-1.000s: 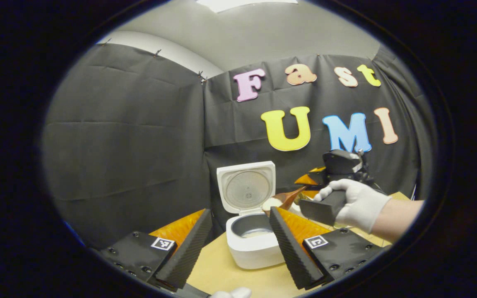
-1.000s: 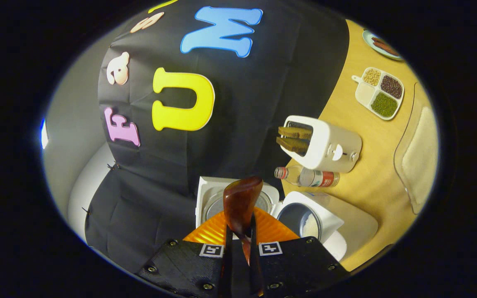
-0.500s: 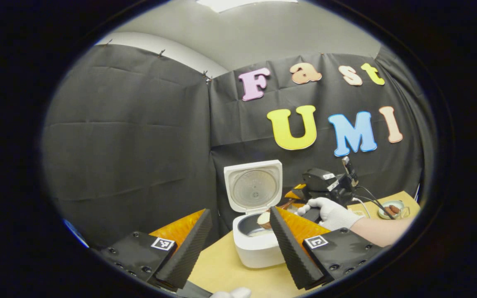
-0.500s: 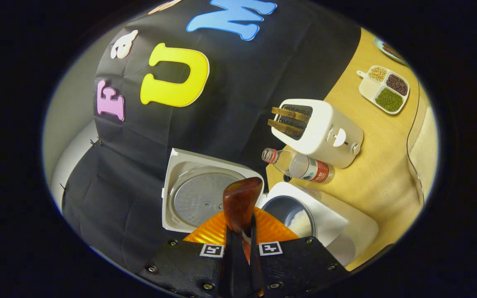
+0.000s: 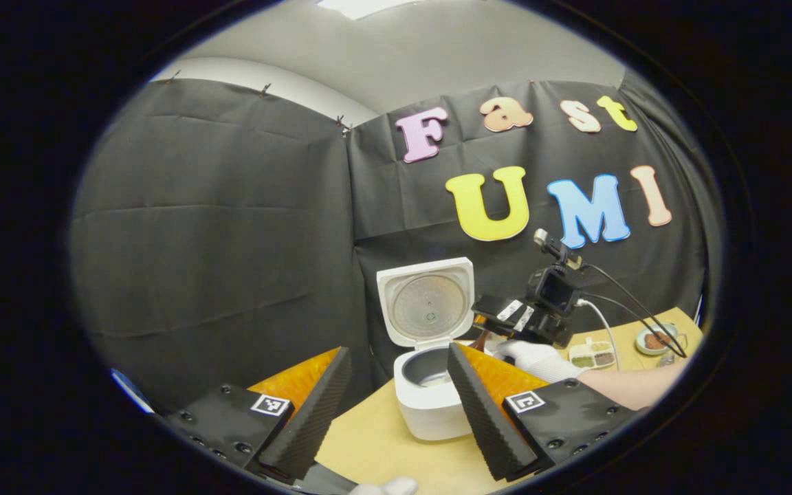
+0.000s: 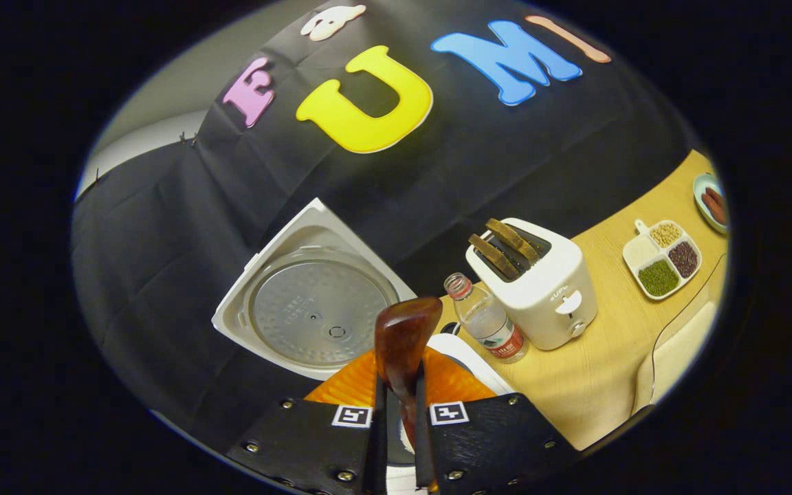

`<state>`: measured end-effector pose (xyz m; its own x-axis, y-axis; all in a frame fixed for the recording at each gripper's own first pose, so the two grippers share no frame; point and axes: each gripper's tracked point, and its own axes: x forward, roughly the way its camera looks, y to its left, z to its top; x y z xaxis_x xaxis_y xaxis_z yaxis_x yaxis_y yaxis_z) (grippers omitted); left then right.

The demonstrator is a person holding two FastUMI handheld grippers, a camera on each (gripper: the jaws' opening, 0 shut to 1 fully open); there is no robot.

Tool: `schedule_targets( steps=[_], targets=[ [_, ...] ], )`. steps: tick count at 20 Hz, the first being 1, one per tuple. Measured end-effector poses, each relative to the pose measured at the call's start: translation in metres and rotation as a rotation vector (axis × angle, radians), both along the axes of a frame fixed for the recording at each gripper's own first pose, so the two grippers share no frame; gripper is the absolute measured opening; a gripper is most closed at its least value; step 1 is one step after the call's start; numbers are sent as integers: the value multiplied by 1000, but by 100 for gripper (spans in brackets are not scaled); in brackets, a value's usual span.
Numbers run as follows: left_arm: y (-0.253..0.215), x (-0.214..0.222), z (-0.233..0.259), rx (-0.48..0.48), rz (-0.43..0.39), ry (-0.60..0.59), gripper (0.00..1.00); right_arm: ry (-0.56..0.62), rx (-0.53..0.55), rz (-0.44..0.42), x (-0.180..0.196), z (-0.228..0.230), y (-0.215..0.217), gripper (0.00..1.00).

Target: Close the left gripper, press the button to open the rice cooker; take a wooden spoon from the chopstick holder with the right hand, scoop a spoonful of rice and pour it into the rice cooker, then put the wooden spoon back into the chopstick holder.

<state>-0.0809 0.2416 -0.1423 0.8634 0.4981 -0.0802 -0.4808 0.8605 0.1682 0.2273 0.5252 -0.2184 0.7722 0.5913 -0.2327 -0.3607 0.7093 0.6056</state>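
Now, from left to right: the left gripper (image 5: 396,405) hangs open before the rice cooker (image 5: 430,405), lid up. The right gripper (image 6: 397,440), clamping the wooden spoon (image 6: 403,344), has tipped over the pot since a second ago, so the rice looks poured; the spoon's return remains.

Small grey brand mark on the white toaster's (image 6: 540,292) front, too small to read; bottle label illegible

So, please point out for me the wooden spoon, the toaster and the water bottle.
wooden spoon (image 6: 401,337): right gripper view, on the back of its bowl.
toaster (image 6: 544,295): right gripper view, on its white front side.
water bottle (image 6: 489,322): right gripper view, on its clear body.
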Motion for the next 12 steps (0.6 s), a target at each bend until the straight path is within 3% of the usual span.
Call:
schedule_targets(
  steps=[4, 12],
  targets=[
    [-2, -2, 0, 1, 1, -1, 96, -109, -109, 30, -5, 1, 12, 16],
    [-3, -2, -3, -2, -1, -6, 100, -461, -398, 94, -22, 25, 30, 16]
  ],
)
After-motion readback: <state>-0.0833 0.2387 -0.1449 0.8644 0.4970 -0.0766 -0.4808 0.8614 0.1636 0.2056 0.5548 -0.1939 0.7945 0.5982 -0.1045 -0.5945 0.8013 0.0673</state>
